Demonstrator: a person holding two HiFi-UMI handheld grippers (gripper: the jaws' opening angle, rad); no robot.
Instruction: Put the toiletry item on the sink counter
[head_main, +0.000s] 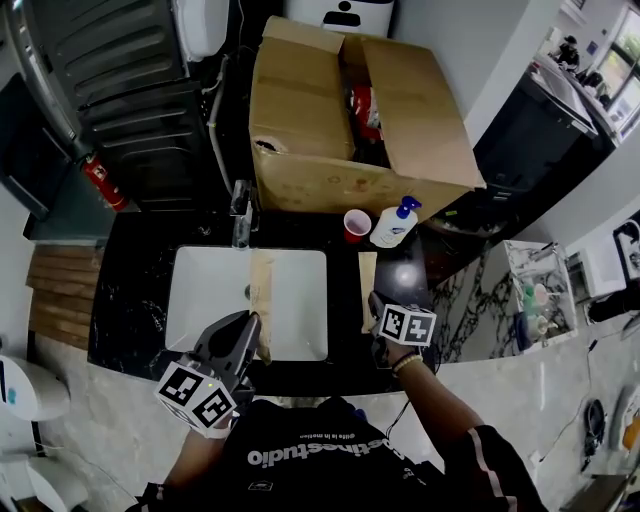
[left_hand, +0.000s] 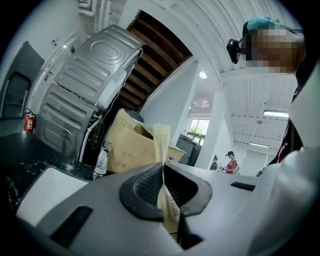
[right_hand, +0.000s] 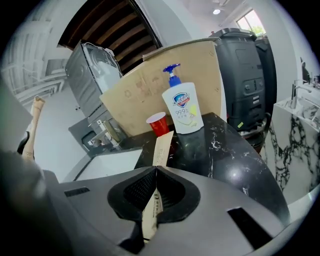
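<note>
Each gripper holds a flat tan paper packet with print on it. My left gripper (head_main: 250, 332) (left_hand: 162, 170) is shut on one packet (head_main: 262, 290) (left_hand: 162, 142), which sticks out forward over the white sink basin (head_main: 200, 300). My right gripper (head_main: 376, 302) (right_hand: 156, 172) is shut on the other packet (head_main: 368, 280) (right_hand: 161, 149), held low over the black marble counter (head_main: 130, 290) (right_hand: 225, 145) just right of the basin. Its far end points toward a red cup (head_main: 356, 225) (right_hand: 159, 124) and a white pump soap bottle (head_main: 395, 222) (right_hand: 182, 107).
A large open cardboard box (head_main: 340, 110) (right_hand: 150, 90) stands at the back of the counter behind the cup and bottle. The faucet (head_main: 241, 215) rises behind the basin. A red fire extinguisher (head_main: 103, 182) leans at the far left. A marble-patterned shelf (head_main: 540, 290) is to the right.
</note>
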